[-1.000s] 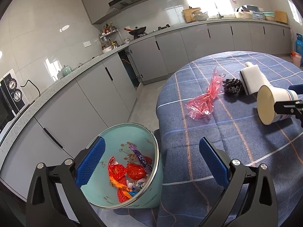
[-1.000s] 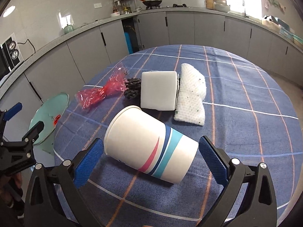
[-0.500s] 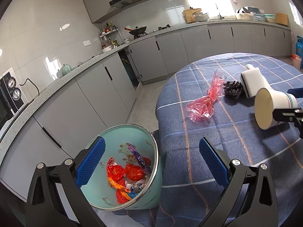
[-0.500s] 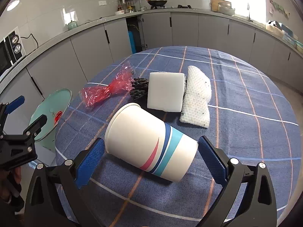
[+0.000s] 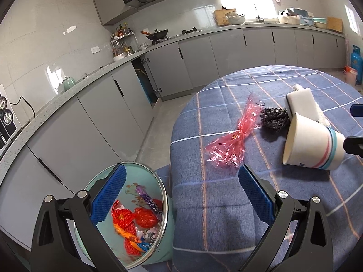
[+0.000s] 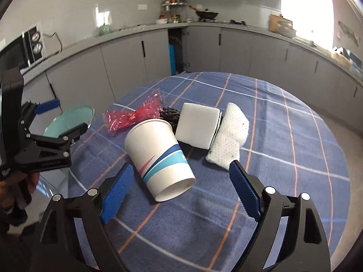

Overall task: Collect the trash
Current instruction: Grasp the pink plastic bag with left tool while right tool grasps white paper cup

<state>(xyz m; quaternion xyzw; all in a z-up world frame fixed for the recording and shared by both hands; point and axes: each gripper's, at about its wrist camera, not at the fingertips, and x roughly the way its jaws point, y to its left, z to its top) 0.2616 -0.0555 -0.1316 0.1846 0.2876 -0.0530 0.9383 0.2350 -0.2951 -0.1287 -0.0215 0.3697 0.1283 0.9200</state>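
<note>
Right hand-held gripper (image 6: 179, 187) spread, astride the lying paper cup (image 6: 158, 156). Risk: thin wall crushes or rolls away. Left hand-held gripper (image 5: 181, 193) spread, empty.

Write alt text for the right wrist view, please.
A white paper cup with blue and pink stripes lies tipped between the open right gripper jaws on a blue plaid tablecloth. Behind it lie a red plastic wrapper and a white foam block.

grey cabinets (image 5: 199, 59), wok (image 5: 157, 32), blue gas cylinder (image 5: 356, 64), teapot (image 5: 68, 83)

Matt paper cup (image 6: 158, 156), glossy crinkled red plastic wrapper (image 5: 229, 142), fuzzy checked tablecloth (image 6: 283, 136).
</note>
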